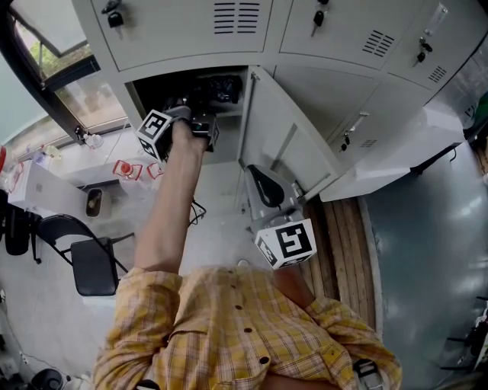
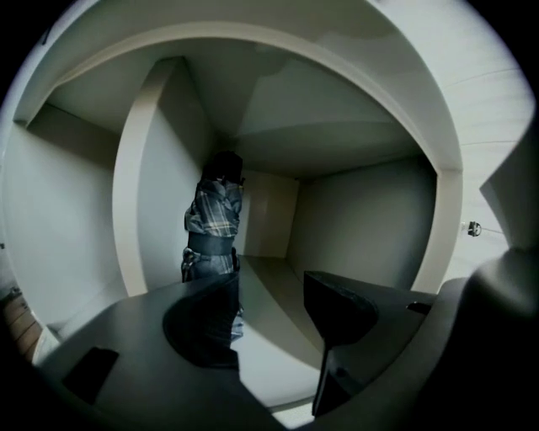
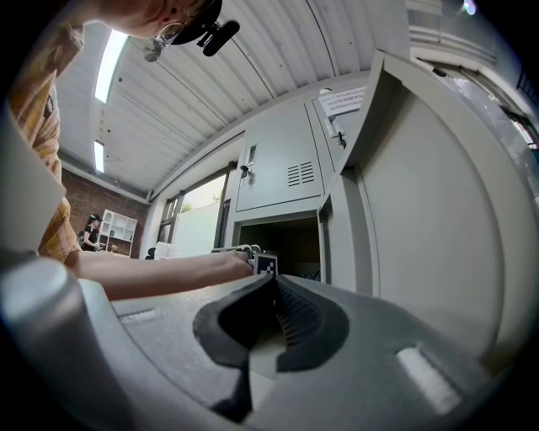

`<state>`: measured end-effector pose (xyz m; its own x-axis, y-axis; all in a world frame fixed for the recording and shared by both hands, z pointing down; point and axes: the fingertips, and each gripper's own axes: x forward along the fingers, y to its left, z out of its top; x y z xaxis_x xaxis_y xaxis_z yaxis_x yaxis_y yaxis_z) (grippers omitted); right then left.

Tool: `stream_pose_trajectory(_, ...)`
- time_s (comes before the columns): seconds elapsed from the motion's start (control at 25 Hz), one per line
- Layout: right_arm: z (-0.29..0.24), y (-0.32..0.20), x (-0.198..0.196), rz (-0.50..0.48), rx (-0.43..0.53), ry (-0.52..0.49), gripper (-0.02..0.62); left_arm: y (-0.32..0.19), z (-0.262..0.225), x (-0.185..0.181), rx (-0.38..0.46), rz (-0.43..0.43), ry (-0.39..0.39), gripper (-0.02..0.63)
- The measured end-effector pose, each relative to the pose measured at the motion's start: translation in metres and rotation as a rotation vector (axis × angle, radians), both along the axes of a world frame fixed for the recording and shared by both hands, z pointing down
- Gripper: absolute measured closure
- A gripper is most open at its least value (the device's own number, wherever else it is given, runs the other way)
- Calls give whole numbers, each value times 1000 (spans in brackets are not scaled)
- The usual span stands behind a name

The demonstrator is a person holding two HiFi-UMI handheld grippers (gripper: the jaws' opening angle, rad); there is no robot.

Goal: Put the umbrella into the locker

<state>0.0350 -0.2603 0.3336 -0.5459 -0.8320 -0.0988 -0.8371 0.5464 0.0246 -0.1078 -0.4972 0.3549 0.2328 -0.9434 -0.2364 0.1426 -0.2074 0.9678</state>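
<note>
Inside the open locker compartment a folded plaid umbrella stands upright against the back left corner, with a dark strap round its middle. My left gripper is reaching into the compartment with its jaws open and nothing between them; its left finger covers the umbrella's lower end. In the head view the left gripper is at the compartment's mouth, its marker cube just outside. My right gripper hangs lower, beside the open locker door. The right gripper is shut and empty.
The open door stands to the right of the compartment. Closed lockers with keys sit above and to the right. A black folding chair and a cluttered white table are at the left. Wooden planks lie at the right.
</note>
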Motion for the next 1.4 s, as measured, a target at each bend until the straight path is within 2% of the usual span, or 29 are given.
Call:
stream_pose_trajectory(0.12,-1,1,1,2,0,-18,597,15,-8,7,45,47,-10,401)
stream_pose_trajectory(0.28,0,0,3,13,-5,-23,597,33,-10,13,74,86,-80,492)
stream_pose_trajectory(0.4,1,-1,4,24,-9,-18,597,46,-5,12,66,94,-146,602)
stream_pose_trajectory(0.64,-1,-1,2,33,-12,-17,597,75,-3,14,79,104,-224,603)
stream_pose_trajectory(0.84,-1,1,1,32,-16,-25,597,100,-12,12,137,84,-410,604)
stream_pose_trajectory(1.16,-2,4,-4,-2,-32,-42,597,142,-34,13,267,33,-763,604)
stream_pose_trajectory(1.28,-5,6,-4,-8,-28,-44,597,155,-31,17,290,37,-862,604)
stream_pose_trajectory(1.4,-7,7,-5,-20,-24,-51,597,170,-31,20,319,9,-1000,604)
